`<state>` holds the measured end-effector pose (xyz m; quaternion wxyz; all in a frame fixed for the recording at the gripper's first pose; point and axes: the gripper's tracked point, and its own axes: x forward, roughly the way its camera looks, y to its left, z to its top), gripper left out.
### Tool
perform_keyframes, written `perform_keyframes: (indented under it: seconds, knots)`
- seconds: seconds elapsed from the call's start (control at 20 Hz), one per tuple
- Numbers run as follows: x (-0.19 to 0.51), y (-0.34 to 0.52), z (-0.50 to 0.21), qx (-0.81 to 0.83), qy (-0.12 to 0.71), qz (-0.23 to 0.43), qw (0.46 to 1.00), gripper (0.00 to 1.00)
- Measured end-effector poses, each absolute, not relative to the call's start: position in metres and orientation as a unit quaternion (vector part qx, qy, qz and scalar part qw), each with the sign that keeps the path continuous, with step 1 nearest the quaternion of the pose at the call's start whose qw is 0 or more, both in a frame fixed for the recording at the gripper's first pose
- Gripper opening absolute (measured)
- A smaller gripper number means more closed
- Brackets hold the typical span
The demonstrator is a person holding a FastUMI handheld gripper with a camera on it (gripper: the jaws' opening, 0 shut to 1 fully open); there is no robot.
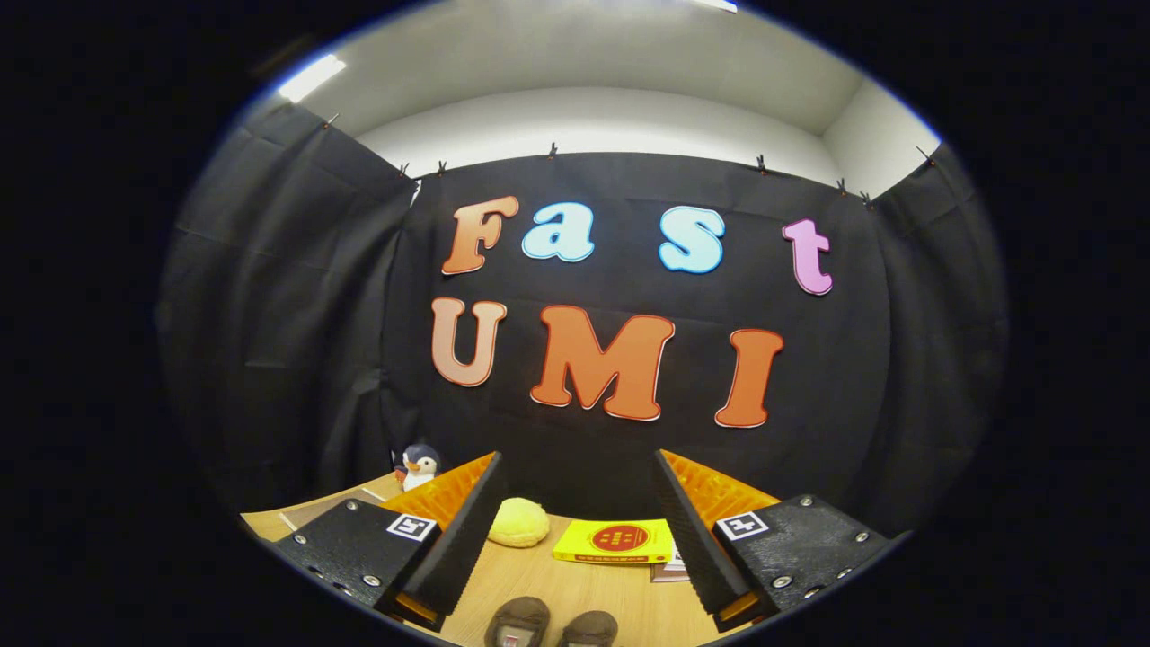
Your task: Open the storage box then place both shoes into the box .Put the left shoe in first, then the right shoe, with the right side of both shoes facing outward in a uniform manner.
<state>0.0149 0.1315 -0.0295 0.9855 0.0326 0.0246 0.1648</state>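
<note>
Fig.: gripper (575,530) held level, aimed at booth wall; fingers spread wide, nothing betw. them. Two shoes (550,624) lie side by side on table (620,598), low betw. the fingertips, well below their line, toes pointing fwd. Next move prob. needs a downward tilt. Storage box: can't locate.

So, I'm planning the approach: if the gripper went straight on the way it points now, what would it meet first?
Probably nothing on the table: the open gripper seems aimed above the shoes, yellow bun and yellow book, so likely the black cloth wall, though depth is unclear.
</note>
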Motion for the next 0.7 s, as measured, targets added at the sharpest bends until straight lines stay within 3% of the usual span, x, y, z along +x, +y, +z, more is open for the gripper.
perform_keyframes:
  seconds: [0.3, 0.7]
  knots:
    - [0.001, 0.205, -0.072, 0.047, 0.072, 0.241, 0.967, 0.97]
    - [-0.022, 0.3, -0.178, 0.056, 0.247, 0.343, 0.905, 0.97]
